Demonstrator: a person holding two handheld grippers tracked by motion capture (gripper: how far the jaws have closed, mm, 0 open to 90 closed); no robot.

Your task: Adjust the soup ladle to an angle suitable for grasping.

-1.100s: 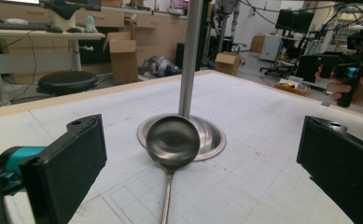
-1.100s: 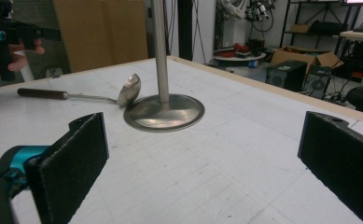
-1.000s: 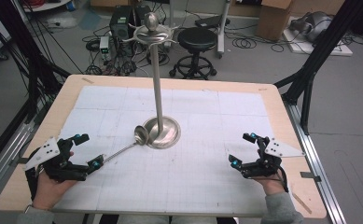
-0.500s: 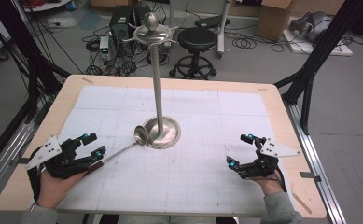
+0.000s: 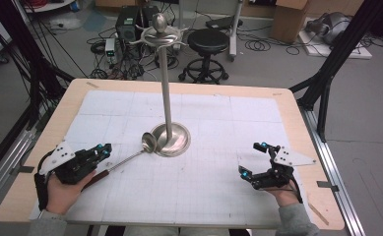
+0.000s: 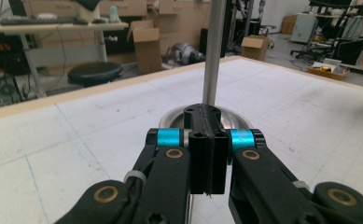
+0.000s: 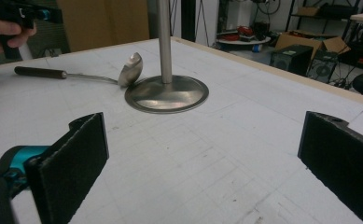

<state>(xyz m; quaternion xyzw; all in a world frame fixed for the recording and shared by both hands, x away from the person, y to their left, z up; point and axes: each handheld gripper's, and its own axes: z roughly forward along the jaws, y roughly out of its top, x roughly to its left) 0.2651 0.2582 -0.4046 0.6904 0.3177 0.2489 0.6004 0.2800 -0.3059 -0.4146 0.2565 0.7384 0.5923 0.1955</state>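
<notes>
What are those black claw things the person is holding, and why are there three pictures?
A person holds two hand-held grippers, like tongs. One picture looks down from above the table; the other two come from cameras riding on the grippers. On the white mat stands a tall metal stand, with a ladle resting against its base. The left hand-held gripper has just been closing; it is shut, with nothing between its jaws. The right hand-held gripper is open and empty.

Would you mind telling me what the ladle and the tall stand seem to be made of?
The ladle: a shiny bowl and thin shaft, likely polished steel; its dark matte grip could be wood or plastic. The stand: brushed silvery metal, judging by its soft reflections.
</notes>
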